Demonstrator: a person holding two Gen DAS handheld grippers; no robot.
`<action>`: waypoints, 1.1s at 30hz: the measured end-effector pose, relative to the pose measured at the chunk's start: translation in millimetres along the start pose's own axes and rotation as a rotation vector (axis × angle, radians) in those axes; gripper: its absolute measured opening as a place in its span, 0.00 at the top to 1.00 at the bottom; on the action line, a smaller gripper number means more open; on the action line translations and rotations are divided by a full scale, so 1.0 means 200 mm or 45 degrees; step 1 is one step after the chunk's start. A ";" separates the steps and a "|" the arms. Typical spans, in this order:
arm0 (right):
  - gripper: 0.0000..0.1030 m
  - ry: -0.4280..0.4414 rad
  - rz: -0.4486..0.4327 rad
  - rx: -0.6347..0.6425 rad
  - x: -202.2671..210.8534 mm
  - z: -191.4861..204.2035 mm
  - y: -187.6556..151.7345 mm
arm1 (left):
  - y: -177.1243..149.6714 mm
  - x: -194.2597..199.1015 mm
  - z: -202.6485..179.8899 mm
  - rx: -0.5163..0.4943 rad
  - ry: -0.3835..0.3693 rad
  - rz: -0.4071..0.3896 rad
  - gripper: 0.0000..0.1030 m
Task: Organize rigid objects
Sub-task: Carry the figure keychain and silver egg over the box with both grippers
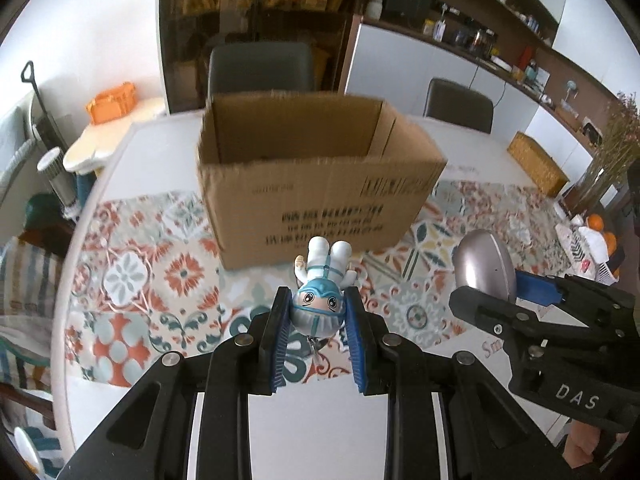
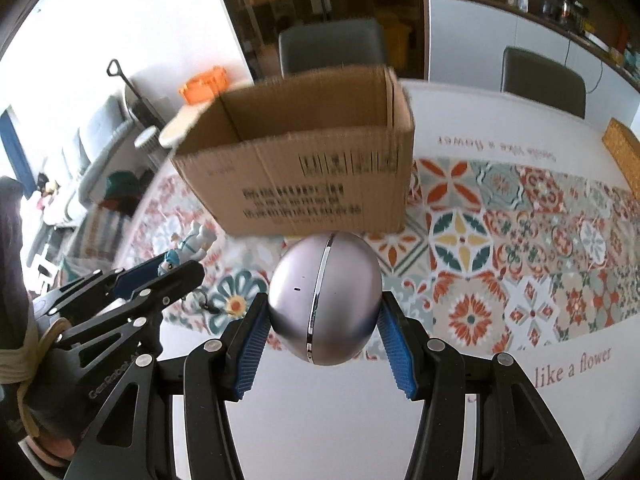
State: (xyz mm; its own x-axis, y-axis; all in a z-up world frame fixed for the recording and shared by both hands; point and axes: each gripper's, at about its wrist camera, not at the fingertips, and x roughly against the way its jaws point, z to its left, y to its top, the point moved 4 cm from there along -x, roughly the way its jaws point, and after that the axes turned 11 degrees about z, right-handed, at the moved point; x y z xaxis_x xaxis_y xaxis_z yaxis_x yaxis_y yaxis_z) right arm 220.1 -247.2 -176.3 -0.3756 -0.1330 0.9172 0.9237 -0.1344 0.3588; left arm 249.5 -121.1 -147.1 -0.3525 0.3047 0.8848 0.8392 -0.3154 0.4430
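Left wrist view: at 9 o'clock a white table (image 1: 132, 152) wears a cloth (image 1: 132, 276) with orange and green flowers. At the middle, toward 6 o'clock, the left gripper (image 1: 318, 312) squeezes a little toy man (image 1: 322, 296) by his round head. His white legs point up toward 12 o'clock, at an open brown box (image 1: 320, 184) that stands on the cloth. Two dark chairs (image 1: 260, 68) wait behind the box. At 3 o'clock the right gripper (image 1: 492, 292) holds a shiny silver ball (image 1: 480, 264) up in the air.

Right wrist view: at 9 o'clock the left gripper (image 2: 176, 266) pokes in with the toy man (image 2: 188, 246) held up off the cloth. At 12 o'clock stands the box (image 2: 304, 176), and nothing shows inside it. In the middle the right gripper (image 2: 324, 330) hugs the silver ball (image 2: 324, 296) between its blue pads (image 2: 250, 344). A bright line runs around the ball. At 4 o'clock the table (image 2: 520, 420) says "like a flower".
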 end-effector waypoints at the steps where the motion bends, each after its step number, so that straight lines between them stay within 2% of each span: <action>1: 0.48 0.001 -0.018 0.002 0.02 0.00 0.01 | 0.01 0.03 0.00 -0.002 0.002 -0.016 0.74; 10: 0.48 0.030 -0.177 0.037 0.24 0.05 0.14 | 0.16 0.24 -0.04 -0.039 0.022 -0.148 0.74; 20: 0.48 0.051 -0.282 0.064 0.37 0.10 0.30 | 0.35 0.36 -0.04 -0.072 0.038 -0.247 0.74; 25: 0.48 0.050 -0.292 0.071 0.38 0.10 0.41 | 0.46 0.37 -0.03 -0.093 0.061 -0.256 0.74; 33: 0.48 0.056 -0.250 0.055 0.32 0.07 0.62 | 0.62 0.32 -0.01 -0.100 0.102 -0.238 0.74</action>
State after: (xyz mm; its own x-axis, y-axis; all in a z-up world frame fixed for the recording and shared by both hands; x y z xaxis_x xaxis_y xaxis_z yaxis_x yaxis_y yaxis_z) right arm 311.2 -259.1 -71.8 -0.5512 -0.1511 0.8206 0.8342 -0.1197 0.5383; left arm 330.8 -143.1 -35.6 -0.5336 0.2932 0.7933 0.7221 -0.3302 0.6078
